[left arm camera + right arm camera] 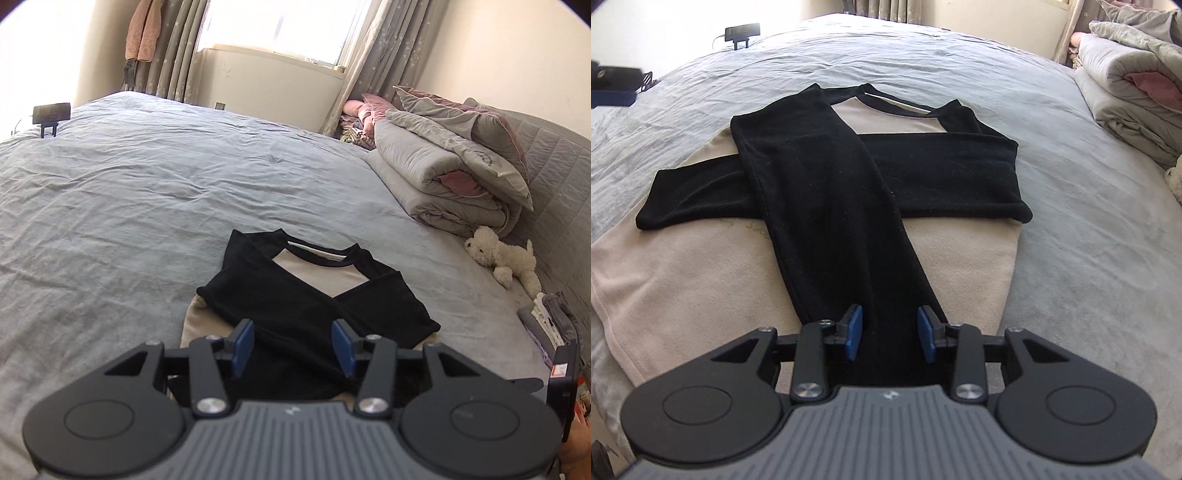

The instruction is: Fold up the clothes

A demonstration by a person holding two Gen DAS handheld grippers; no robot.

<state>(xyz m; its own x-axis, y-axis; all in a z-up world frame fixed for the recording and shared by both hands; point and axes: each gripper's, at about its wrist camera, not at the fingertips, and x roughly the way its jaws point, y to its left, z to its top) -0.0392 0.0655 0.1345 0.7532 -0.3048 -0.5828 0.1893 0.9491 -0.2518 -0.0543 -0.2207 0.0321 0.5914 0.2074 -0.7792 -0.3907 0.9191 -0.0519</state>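
A beige shirt (pixel 701 258) with black sleeves lies flat on the grey bed (pixel 1089 240), collar away from me. Both sleeves are folded across its chest. One sleeve (pixel 942 166) lies crosswise, and the other sleeve (pixel 820 184) runs over it down towards the hem. My right gripper (pixel 890 325) hovers over the lower end of that long sleeve. It is open, and its blue pads (pixel 854 332) stand apart with the black cloth showing beneath them. My left gripper (pixel 293 332) is also open, above the near part of the shirt (pixel 325 275), with nothing gripped.
A folded grey quilt with pillows (pixel 443 173) sits at the bed's far right, and a white plush toy (pixel 506 258) lies below it. A small stack of folded clothes (pixel 550 317) is at the right edge. A black device on a stand (pixel 51 112) sits at the far left.
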